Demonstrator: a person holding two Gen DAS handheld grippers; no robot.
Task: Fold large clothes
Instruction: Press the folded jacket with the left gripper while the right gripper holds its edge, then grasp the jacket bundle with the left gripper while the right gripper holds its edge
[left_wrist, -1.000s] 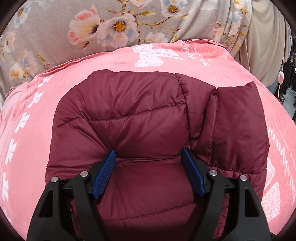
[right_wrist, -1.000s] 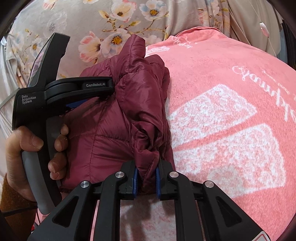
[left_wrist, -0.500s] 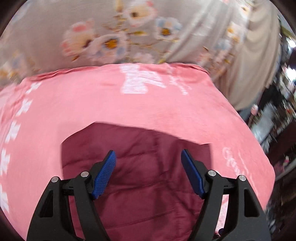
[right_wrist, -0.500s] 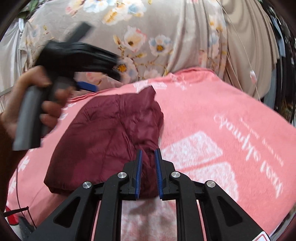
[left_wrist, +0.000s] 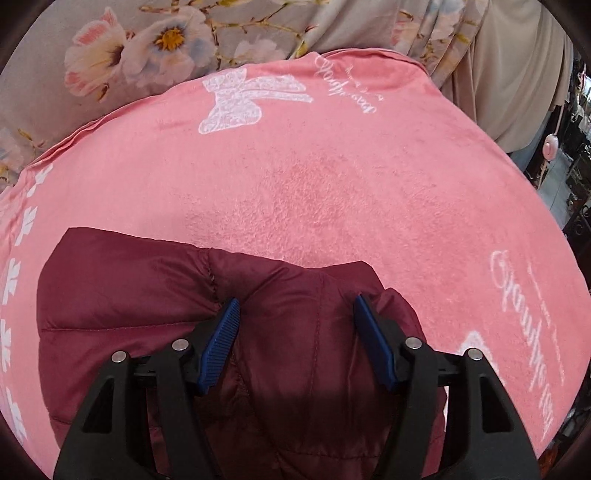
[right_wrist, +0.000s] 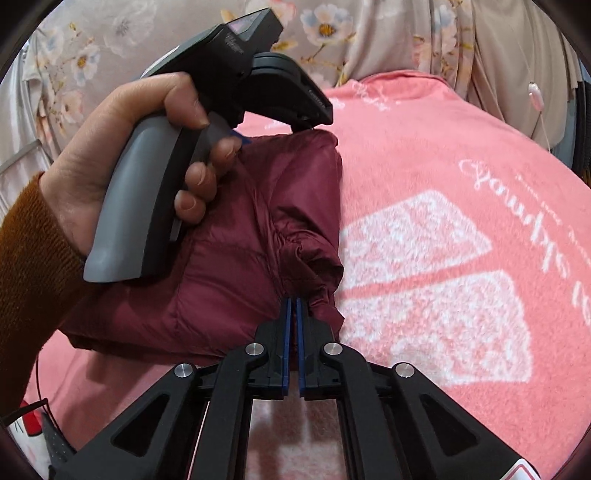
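Note:
A maroon quilted jacket (left_wrist: 129, 295) lies folded on a pink blanket (left_wrist: 332, 166). My left gripper (left_wrist: 296, 299) presses down near the jacket's far edge. Its jaws are closing, with a puffy ridge of the jacket between the blue pads (left_wrist: 218, 343), whose inner faces still show. In the right wrist view the jacket (right_wrist: 229, 266) lies left of centre. My right gripper (right_wrist: 293, 300) is shut on a thin bit of its bunched edge, and wrinkles gather at the tips. A hand (right_wrist: 122, 147) holds the left gripper's grey handle (right_wrist: 136, 206) above the jacket.
The pink blanket (right_wrist: 461, 155) with white prints spreads wide to the right of the jacket. A floral curtain (left_wrist: 147, 44) and beige cloth (left_wrist: 517, 74) hang behind it. A small pink round thing (left_wrist: 550, 146) dangles on a cord at the right edge. An orange-brown sleeve (right_wrist: 29, 258) fills the left side.
The raised fold of the jacket has come down and the jacket lies flatter. My left gripper has shifted to the jacket's far edge and narrowed. The right jaws have closed tighter.

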